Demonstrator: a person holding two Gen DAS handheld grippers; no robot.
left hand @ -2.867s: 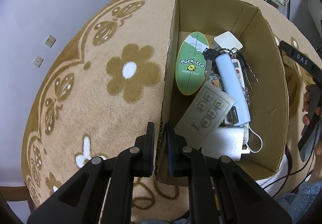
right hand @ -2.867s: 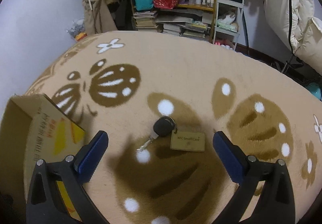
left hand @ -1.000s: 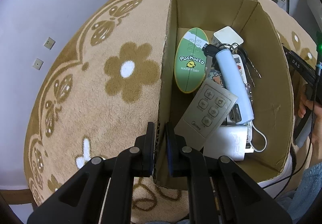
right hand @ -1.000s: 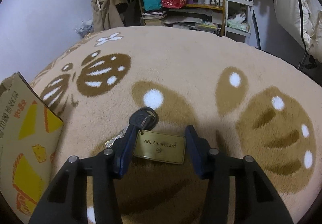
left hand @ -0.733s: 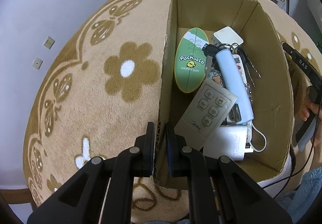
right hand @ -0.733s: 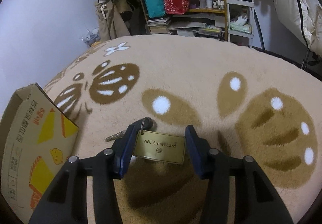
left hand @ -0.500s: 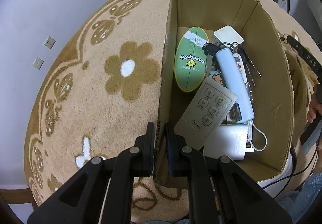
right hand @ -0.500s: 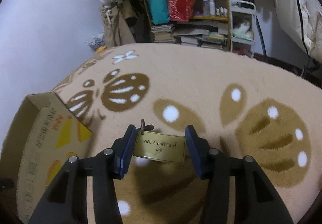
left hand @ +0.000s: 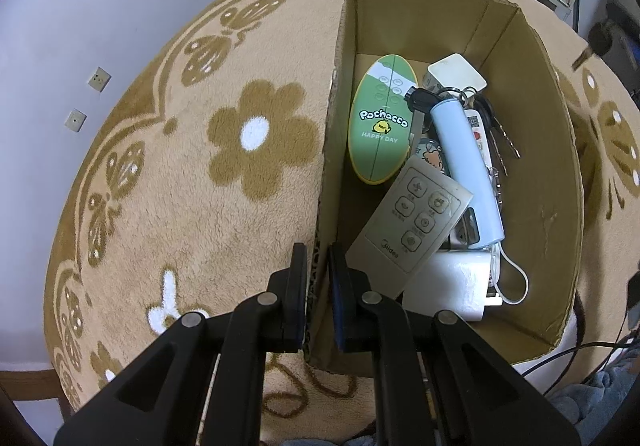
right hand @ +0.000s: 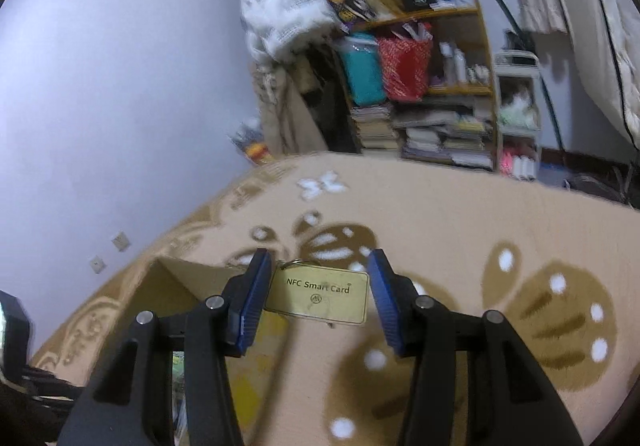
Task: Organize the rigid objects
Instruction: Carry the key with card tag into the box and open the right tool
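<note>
Beige carpet (left hand: 168, 181) with brown flowers and butterfly shapes covered the floor we worked on, running up to a pale wall (right hand: 120, 85) with cluttered shelves (right hand: 432, 85) of books and bags at the far end.

We had our left gripper (left hand: 318, 282) pointing steeply down, its two fingers pressed together on the near left wall of the cardboard box (left hand: 560, 181), one finger outside and one inside, so the corrugated edge was pinched between the pads.

Inside the open box we saw a green oval case (left hand: 380, 125) printed with "Pochacco" lying against the left wall. A flat grey remote (left hand: 412, 221) leaned over its lower end, and a light blue cylinder (left hand: 468, 165) lay just right of both. A bunch of keys (left hand: 496, 133) sat beside the cylinder toward the right wall. A small white square block (left hand: 456, 73) was at the far end, and a white rectangular block (left hand: 448, 290) with a looped cord lay at the near end.

In our right gripper (right hand: 316, 294) we held the gold NFC smart card (right hand: 320, 298) by its short edges. The blue pads touched it on both sides, with its key ring just showing at the top. It hung above the carpet, close to the box corner (right hand: 188, 282) at lower left in the right wrist view. That view was blurred.
</note>
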